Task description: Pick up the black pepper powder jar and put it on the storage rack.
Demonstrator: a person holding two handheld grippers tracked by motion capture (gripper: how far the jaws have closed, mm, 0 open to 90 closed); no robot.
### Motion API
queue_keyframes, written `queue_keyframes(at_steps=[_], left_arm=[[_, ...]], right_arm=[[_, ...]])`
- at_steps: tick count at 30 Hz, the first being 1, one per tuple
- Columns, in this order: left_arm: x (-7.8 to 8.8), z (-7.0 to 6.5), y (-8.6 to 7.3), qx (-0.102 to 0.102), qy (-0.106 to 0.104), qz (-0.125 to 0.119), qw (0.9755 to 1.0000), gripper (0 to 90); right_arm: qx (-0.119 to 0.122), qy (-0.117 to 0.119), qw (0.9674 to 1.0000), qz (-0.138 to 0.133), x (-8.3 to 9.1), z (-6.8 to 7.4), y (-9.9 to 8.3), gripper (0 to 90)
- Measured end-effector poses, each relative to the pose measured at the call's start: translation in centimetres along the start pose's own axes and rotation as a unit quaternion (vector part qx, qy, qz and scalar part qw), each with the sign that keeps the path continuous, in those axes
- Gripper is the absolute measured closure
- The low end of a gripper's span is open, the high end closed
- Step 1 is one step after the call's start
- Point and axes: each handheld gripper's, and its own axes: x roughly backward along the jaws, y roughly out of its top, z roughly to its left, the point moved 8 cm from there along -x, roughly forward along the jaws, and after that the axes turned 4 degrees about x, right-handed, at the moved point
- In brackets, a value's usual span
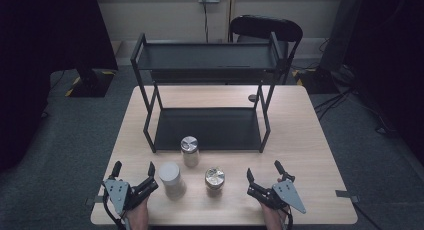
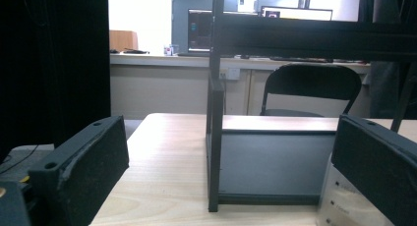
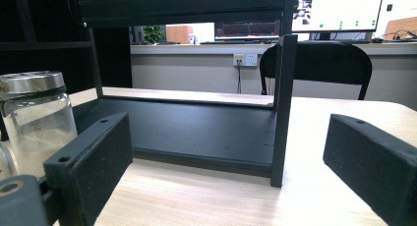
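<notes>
Glass jar (image 1: 171, 178) sits just beside left gripper (image 1: 134, 170); both jaws spread, empty.

— How's the light from above?

— Even and soft on my table (image 1: 310, 155) — pale wood reads clearly, though the corners of the high view sink into near-black. The jars throw only faint, short shadows, and the metal lid (image 1: 189, 143) catches a small bright glint.

— And along your left tool?

— Strong backlight. The window area behind blows out white, so the rack post (image 2: 214, 152) and chair (image 2: 311, 86) go almost to silhouette. My near jaws are soft, out of focus.

— The right one?

— Milder — the monitor (image 3: 339, 10) is overexposed, the glass jar (image 3: 37, 123) shows hazy reflections, and the close jaws blur at the bottom edge. All a bit grainy.
</notes>
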Motion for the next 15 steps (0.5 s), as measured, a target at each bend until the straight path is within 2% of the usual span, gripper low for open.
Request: queue_keyframes(at_steps=[12, 15], left_arm=[[0.4, -0.5, 1.1, 0.000, -0.013, 0.001, 0.9999, 0.0], [0.5, -0.5, 1.4, 0.003, -0.023, 0.005, 0.9997, 0.0]], right_arm=[[0.001, 0.000, 1.0000, 0.000, 0.0, 0.0, 0.0, 3.3], [0.002, 0.000, 1.0000, 0.001, 0.0, 0.0, 0.0, 3.3]])
